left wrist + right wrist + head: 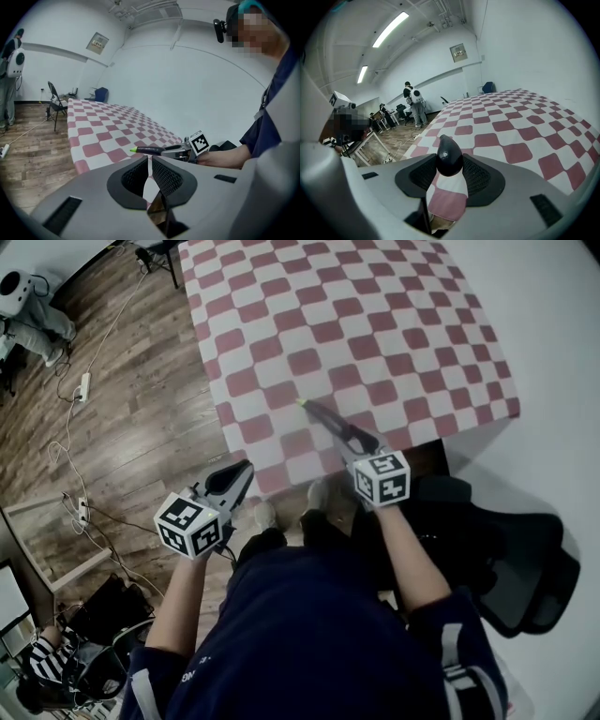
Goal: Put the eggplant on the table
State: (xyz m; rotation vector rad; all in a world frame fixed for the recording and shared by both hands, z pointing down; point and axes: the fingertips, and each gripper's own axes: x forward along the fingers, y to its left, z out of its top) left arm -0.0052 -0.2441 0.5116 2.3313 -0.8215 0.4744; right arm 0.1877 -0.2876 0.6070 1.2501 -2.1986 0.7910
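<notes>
The eggplant (449,157) sits between the jaws of the right gripper (330,423), above the near edge of the tabletop (356,324). The left gripper (242,472) hangs to its left and nearer the person, off the tabletop and over the floor (141,399). A chair (525,559) stands at the right, before the tabletop.

In the head view the eggplant's (322,415) near end is hidden inside the right gripper (349,437) (only the green tip and some dark skin show). The checkered table (375,324) is cut off at its far end. In the right gripper view the wall sign (458,52) is too small to read, and the people (415,101) far off at left are too small to make out.
</notes>
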